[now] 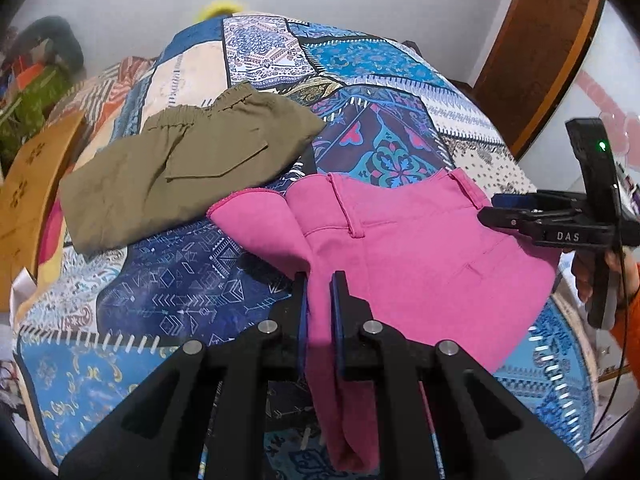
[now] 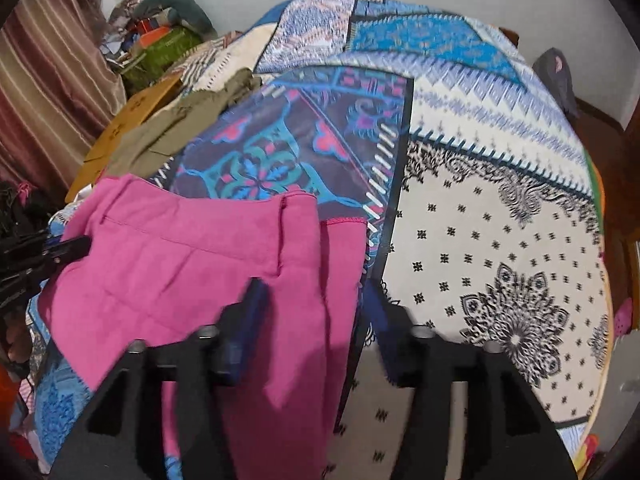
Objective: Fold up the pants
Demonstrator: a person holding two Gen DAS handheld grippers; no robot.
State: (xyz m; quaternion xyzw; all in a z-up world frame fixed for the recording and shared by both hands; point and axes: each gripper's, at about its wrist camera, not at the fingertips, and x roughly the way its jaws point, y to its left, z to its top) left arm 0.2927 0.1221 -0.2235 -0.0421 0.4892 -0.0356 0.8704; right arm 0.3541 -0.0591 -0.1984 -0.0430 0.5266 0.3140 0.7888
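Note:
Pink pants (image 1: 420, 248) lie folded on the patchwork bed cover (image 1: 192, 276), waistband toward the far side. My left gripper (image 1: 319, 284) is shut on a bunched fold of the pink pants, which hangs down between the fingers. In the right wrist view the pink pants (image 2: 180, 264) spread left of centre. My right gripper (image 2: 316, 300) is open, its jaws wide apart, with pink fabric lying between them. The right gripper also shows in the left wrist view (image 1: 520, 220), its tip at the pants' right edge.
Folded olive pants (image 1: 180, 168) lie on the bed to the far left, also in the right wrist view (image 2: 168, 136). A wooden board (image 1: 28, 184) stands at the bed's left side. Cluttered items (image 2: 160, 40) pile by the wall. A wooden door frame (image 1: 540, 60) is far right.

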